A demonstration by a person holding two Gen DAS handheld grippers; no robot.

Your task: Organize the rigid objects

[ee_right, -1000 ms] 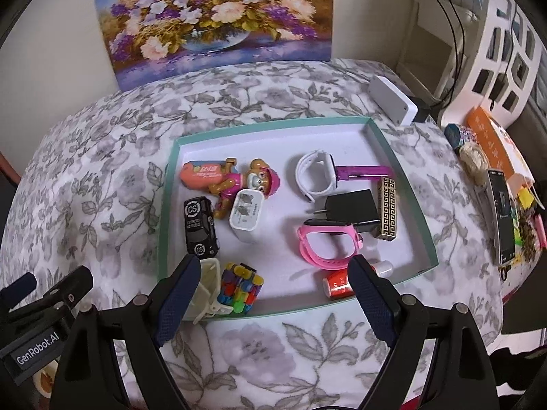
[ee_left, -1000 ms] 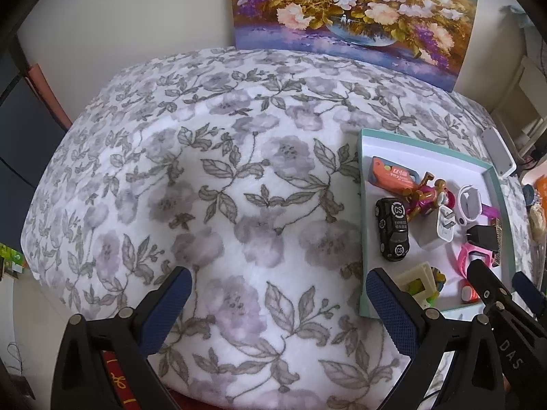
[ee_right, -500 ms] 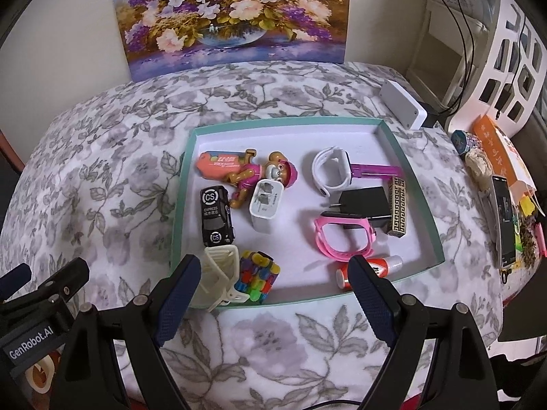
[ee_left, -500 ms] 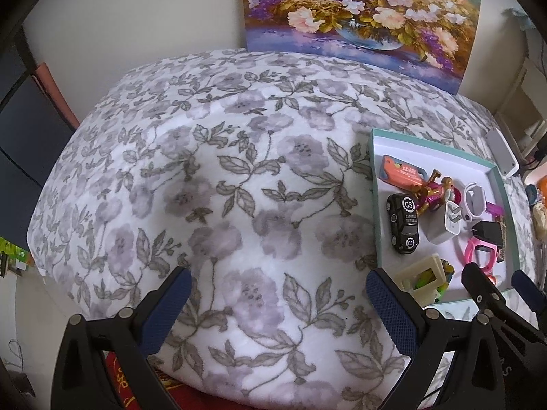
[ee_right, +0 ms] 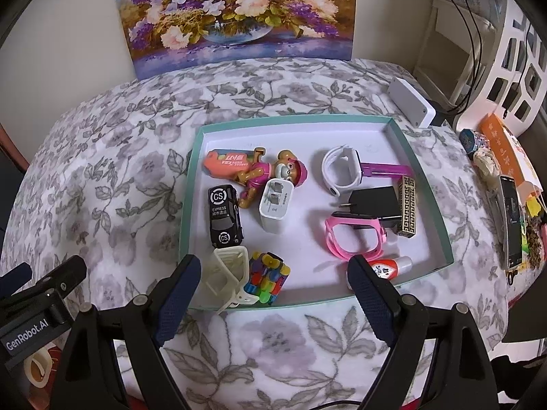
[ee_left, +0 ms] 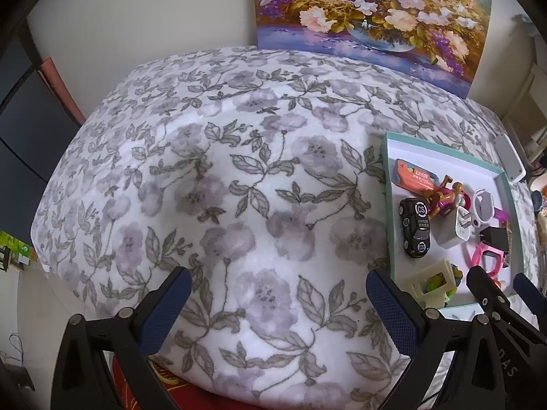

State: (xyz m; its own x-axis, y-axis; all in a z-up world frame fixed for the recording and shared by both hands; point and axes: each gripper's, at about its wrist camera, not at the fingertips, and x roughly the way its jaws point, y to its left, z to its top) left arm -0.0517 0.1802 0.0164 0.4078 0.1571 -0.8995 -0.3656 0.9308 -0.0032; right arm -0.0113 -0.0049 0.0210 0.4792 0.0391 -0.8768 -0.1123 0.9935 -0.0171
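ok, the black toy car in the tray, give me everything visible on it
The black toy car is glossy, plastic-looking, with white "CS" roundels at both ends of its top and "EXPRESS" printed mid-roof. It sits upright on its wheels, lengthwise along the left wall of the teal tray. One end nearly meets the cream basket-like piece; whether they touch is unclear. The white charger lies beside it, apart. Neither gripper holds it.

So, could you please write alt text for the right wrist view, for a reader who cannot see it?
An open right gripper hovers over the near edge of a teal-rimmed tray on a floral tablecloth. The tray holds a black toy car, a monkey figure, a white charger, a pink watch frame and other small items. A flower painting leans behind.
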